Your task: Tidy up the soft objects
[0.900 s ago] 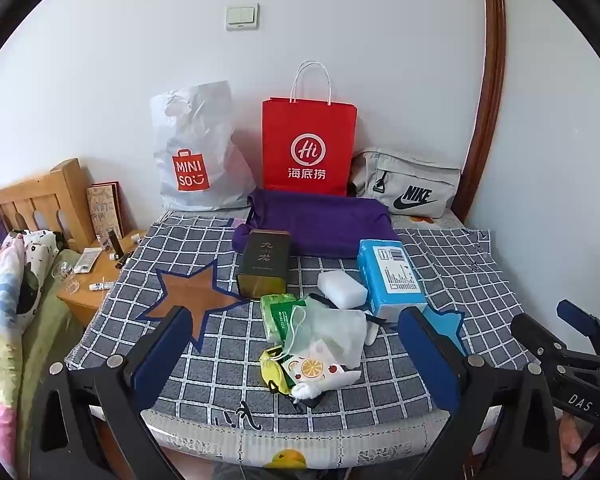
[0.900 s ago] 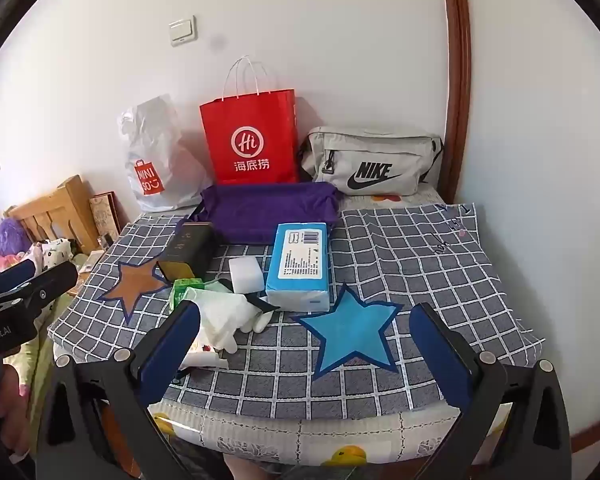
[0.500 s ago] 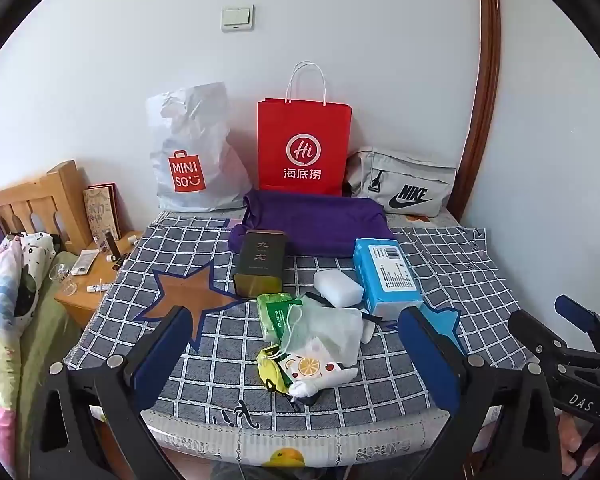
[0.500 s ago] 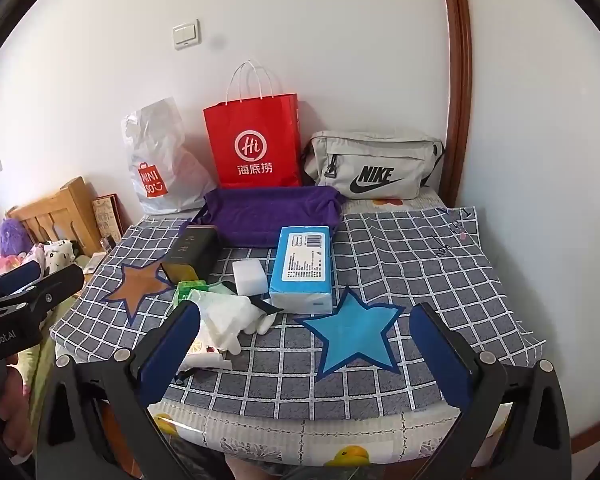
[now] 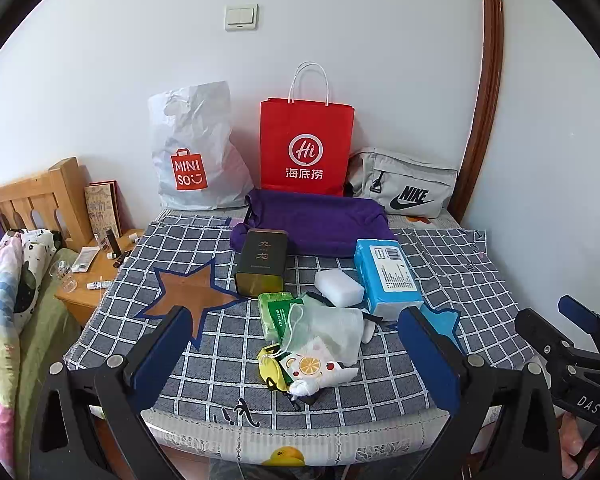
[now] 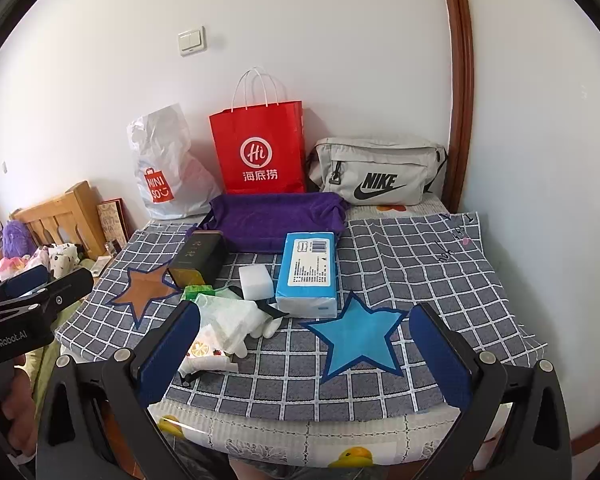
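A heap of soft things lies mid-table on the checked cloth point(image 5: 452, 264): a white mesh pouch point(image 5: 326, 332), a green tissue pack point(image 5: 274, 312), a fruit-print pouch point(image 5: 312, 368), a white sponge point(image 5: 338, 288) and a blue tissue pack point(image 5: 386, 276). A folded purple cloth point(image 5: 320, 220) lies behind. My left gripper point(image 5: 296, 356) is open and empty, just short of the heap. My right gripper point(image 6: 304, 354) is open and empty, at the front edge near the blue star point(image 6: 358, 336). The blue tissue pack point(image 6: 308, 274) and sponge point(image 6: 255, 282) lie beyond it.
A dark tin point(image 5: 262, 262) stands by the brown star point(image 5: 188, 296). A Miniso bag point(image 5: 192, 152), a red paper bag point(image 5: 306, 148) and a grey Nike bag point(image 5: 404, 188) stand along the wall. A bedside stand point(image 5: 96, 272) and bed are at the left.
Both grippers have drifted slightly; the view shifted a little. Nothing on the table has moved and both jaws stay open.
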A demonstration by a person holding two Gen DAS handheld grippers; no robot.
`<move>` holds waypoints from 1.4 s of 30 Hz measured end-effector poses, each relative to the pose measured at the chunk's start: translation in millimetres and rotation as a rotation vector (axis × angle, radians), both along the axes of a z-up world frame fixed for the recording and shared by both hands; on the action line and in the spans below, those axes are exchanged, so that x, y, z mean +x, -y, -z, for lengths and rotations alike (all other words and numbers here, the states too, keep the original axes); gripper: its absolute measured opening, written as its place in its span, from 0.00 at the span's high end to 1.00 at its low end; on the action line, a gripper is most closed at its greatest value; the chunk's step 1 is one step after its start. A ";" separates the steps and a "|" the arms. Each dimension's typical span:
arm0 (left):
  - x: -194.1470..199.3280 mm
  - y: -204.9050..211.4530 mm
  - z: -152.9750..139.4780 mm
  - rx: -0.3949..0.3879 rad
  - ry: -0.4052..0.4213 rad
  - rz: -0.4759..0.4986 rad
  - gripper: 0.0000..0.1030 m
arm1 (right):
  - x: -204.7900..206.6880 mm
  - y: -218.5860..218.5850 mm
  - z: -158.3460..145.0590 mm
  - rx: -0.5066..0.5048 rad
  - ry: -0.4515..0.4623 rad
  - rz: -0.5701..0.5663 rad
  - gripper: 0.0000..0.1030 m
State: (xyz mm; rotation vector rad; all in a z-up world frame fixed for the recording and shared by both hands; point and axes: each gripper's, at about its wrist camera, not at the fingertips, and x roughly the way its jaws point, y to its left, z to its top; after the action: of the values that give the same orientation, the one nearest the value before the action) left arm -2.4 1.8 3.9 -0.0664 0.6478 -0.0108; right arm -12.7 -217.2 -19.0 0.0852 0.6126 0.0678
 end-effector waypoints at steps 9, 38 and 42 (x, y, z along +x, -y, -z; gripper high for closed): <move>-0.3 -0.3 0.2 0.002 0.000 -0.001 0.00 | -2.6 -0.4 -3.6 0.003 0.009 0.000 0.00; -1.6 -0.4 0.5 0.005 0.004 0.000 0.00 | -4.0 -5.6 -7.5 0.001 0.022 -0.009 0.00; -1.6 -0.2 0.5 0.004 0.004 0.000 0.00 | -4.0 -5.4 -7.6 0.001 0.022 -0.010 0.00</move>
State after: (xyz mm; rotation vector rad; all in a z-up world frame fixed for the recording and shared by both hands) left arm -4.0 2.1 3.4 -0.0628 0.6441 -0.0098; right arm -16.7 -211.8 -11.3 0.0824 0.5915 0.0786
